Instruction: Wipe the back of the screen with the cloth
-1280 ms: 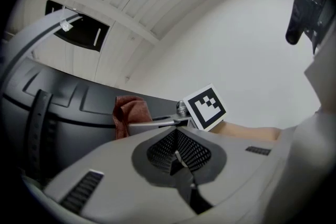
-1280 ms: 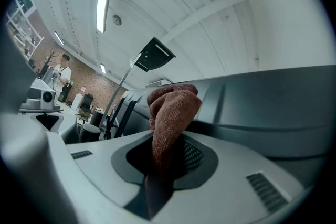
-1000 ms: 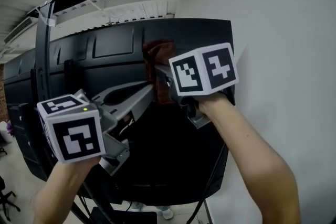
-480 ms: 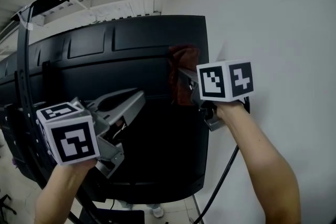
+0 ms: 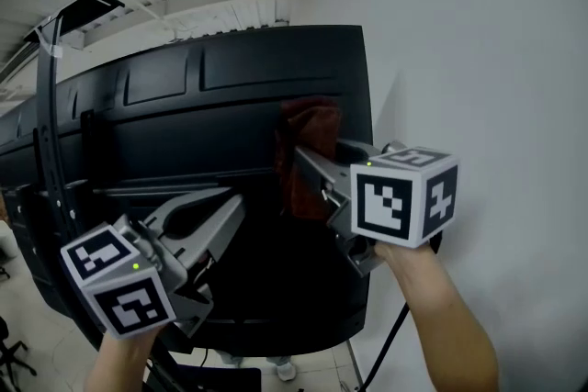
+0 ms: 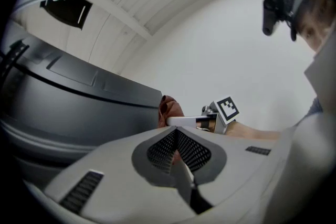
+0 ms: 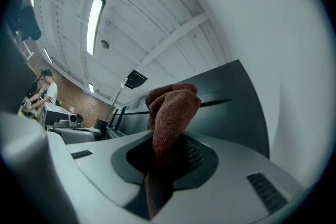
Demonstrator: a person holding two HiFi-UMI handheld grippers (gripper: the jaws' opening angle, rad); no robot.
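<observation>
The pale floor [image 5: 322, 361] lies below the screen [image 5: 230, 106]. Black chair legs [image 5: 9, 353] stand on it, left of the screen's lower edge.

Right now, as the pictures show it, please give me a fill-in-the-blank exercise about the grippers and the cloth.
1. The right gripper is shut on a reddish-brown ____.
2. The left gripper holds nothing; its jaws are ____.
3. The right gripper presses what it holds against the ____ of the black screen.
Missing words: cloth; shut; back.
</observation>
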